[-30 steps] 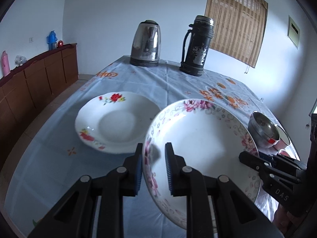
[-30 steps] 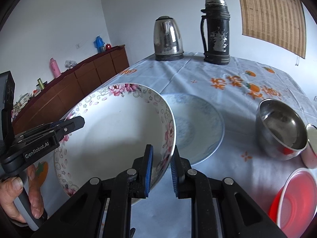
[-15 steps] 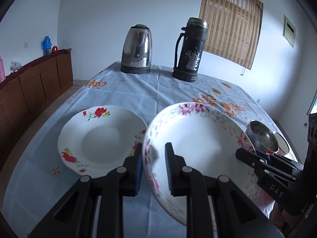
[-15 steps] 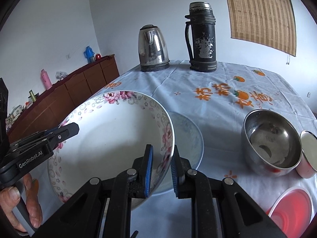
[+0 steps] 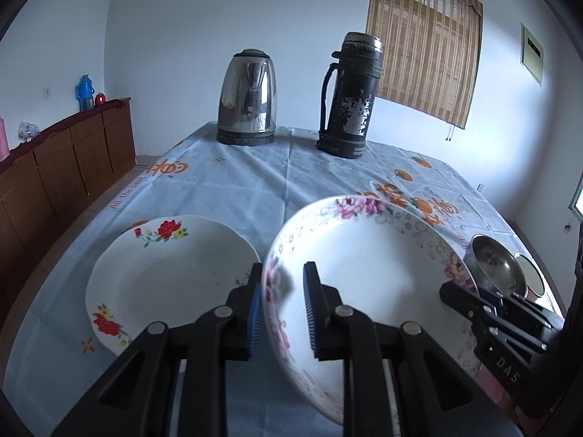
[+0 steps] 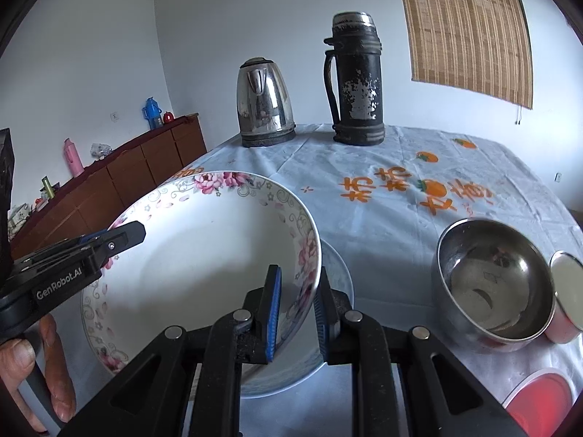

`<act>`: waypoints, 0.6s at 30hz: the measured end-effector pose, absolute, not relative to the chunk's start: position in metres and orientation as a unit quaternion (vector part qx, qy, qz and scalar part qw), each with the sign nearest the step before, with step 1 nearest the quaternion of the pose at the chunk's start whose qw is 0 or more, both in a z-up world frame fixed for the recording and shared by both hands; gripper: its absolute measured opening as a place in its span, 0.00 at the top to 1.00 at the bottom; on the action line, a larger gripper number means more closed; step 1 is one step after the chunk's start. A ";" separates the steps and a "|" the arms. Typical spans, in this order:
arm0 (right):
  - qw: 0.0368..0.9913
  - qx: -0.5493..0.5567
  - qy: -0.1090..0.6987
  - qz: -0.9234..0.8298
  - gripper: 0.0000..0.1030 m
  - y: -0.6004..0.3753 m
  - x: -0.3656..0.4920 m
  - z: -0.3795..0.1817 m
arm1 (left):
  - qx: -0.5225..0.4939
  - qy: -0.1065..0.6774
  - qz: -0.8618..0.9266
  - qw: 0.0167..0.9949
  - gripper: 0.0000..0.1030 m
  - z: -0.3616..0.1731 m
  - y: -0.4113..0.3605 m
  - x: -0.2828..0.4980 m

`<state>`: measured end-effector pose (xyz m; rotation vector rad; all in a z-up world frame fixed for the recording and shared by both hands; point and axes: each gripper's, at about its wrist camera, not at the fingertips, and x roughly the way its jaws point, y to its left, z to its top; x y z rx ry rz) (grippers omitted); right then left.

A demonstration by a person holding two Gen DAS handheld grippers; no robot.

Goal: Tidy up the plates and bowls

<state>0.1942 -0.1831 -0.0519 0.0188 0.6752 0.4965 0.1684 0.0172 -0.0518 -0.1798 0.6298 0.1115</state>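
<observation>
A large white bowl with pink flowers on its rim hangs tilted above the table, held from both sides. My left gripper is shut on its left rim. My right gripper is shut on its right rim. A white plate with red flowers lies on the tablecloth left of the bowl. In the right wrist view a pale blue-patterned plate lies under the bowl, mostly hidden by it. A steel bowl stands to the right.
A steel kettle and a black flask stand at the table's far end. A red-sided cup touches the steel bowl, and a red container sits near the right front edge. A wooden sideboard runs along the left wall.
Both grippers have drawn back from the kettle and flask with the flowered bowl between them. The table's dishes have slid lower in both views. Both grips are unchanged.
</observation>
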 end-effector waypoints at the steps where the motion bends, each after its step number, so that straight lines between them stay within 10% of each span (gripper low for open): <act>1: 0.913 0.010 0.330 0.240 0.82 -0.184 0.195 -0.054 | -0.088 0.311 0.055 0.945 0.82 -0.053 0.017 0.171; 18: 0.908 0.010 0.354 0.222 0.82 -0.188 0.203 -0.069 | -0.082 0.329 0.053 0.939 0.82 -0.071 0.009 0.190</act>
